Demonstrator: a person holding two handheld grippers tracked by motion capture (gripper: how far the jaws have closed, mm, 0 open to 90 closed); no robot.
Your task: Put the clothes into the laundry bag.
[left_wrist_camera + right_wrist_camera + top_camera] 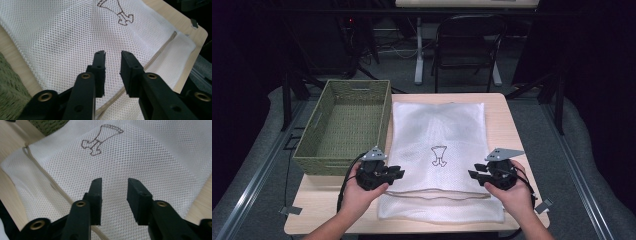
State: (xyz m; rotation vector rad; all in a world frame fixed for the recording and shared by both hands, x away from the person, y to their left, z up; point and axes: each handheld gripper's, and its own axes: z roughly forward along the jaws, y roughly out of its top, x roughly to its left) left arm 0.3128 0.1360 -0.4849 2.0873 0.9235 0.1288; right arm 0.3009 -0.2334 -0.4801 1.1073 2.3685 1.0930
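A white mesh laundry bag (439,135) lies flat along the middle of the wooden table (507,125). It carries a small brown outline drawing (439,156) and a beige drawstring cord (432,196) near its front end. My left gripper (399,173) hovers at the bag's left edge with its jaws a little apart and pointing inward. In the left gripper view the gripper (113,53) stands over the mesh (62,32), with nothing pinched. At the right edge, my right gripper (473,174) mirrors it. In the right gripper view its jaws (115,181) are parted above the mesh (150,157), near the cord (45,173).
A green woven basket (312,145) with nothing in it stands on the table's left side, close behind my left hand. A folding chair (467,45) and a table leg stand beyond the far edge. Bare wood shows right of the bag.
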